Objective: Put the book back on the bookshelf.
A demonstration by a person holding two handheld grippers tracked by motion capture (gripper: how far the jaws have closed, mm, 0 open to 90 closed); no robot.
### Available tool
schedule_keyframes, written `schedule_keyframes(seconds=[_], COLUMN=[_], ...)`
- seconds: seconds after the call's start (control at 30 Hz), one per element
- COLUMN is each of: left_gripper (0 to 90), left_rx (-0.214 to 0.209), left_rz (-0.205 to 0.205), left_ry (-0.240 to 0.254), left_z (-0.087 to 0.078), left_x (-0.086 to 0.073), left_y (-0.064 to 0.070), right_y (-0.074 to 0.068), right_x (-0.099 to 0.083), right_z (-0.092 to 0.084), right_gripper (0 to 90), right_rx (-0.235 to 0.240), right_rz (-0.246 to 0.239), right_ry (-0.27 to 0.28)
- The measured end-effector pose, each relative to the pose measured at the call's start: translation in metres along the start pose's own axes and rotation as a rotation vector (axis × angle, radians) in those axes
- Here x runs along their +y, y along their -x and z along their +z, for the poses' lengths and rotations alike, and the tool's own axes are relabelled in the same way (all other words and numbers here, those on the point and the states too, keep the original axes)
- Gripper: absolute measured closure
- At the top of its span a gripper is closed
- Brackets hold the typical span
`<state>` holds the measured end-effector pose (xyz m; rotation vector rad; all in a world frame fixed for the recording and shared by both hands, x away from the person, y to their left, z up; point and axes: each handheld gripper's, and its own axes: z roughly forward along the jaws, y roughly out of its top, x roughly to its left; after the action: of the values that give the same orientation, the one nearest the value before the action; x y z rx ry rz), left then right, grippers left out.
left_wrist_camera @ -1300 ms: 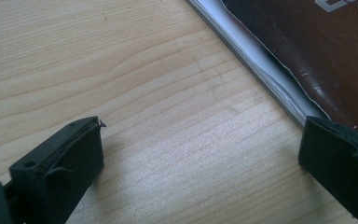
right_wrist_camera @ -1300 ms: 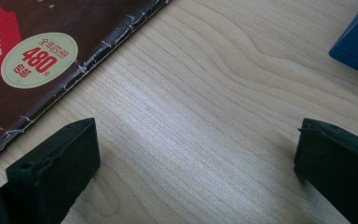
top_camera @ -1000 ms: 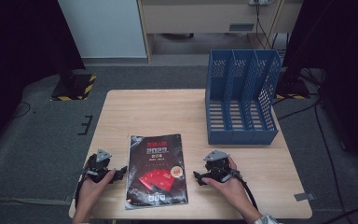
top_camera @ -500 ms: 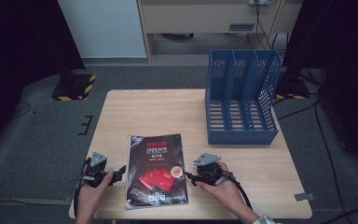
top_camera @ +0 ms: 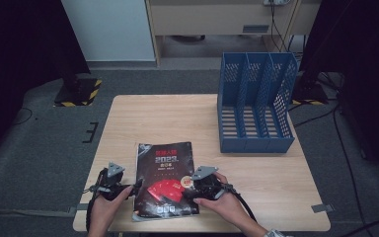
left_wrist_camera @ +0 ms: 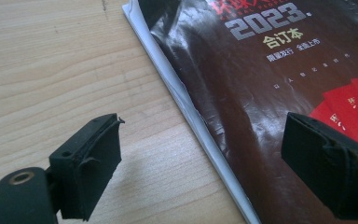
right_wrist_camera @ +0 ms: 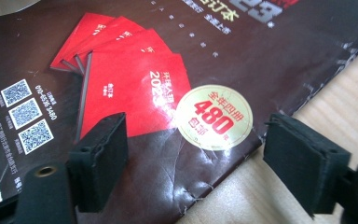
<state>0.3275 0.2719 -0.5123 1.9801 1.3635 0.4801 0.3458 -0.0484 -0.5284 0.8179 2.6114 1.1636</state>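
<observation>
Approaching the magazine (top_camera: 165, 180) from both sides: left gripper (left_wrist_camera: 200, 163) and right gripper (right_wrist_camera: 193, 161) agape, just reopening, straddling opposite edges, apparently not gripping. Next: closing on both edges.

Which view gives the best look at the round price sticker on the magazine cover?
The right gripper view: the round sticker sits large and sharp between the open jaws, its red print readable. The high view shows it as a small pale dot on the magazine beside the right gripper. The left gripper view frames the magazine's other edge.
</observation>
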Motion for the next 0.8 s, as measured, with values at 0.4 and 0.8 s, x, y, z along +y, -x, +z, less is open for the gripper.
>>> schedule_keyframes(seconds=[0.4, 0.8], left_gripper=[20.9, 40.0], left_rx=[-0.027, -0.089], left_rz=[0.018, -0.031], left_ry=[-0.055, -0.016], left_z=[0.019, 0.019], left_x=[0.001, 0.004], left_y=[0.006, 0.008], right_y=[-0.003, -0.004], right_x=[-0.008, -0.008], right_z=[0.005, 0.005], right_gripper=[16.9, 17.0], right_rx=[0.0, -0.005], right_rz=[0.009, 0.01], right_ry=[0.023, 0.023])
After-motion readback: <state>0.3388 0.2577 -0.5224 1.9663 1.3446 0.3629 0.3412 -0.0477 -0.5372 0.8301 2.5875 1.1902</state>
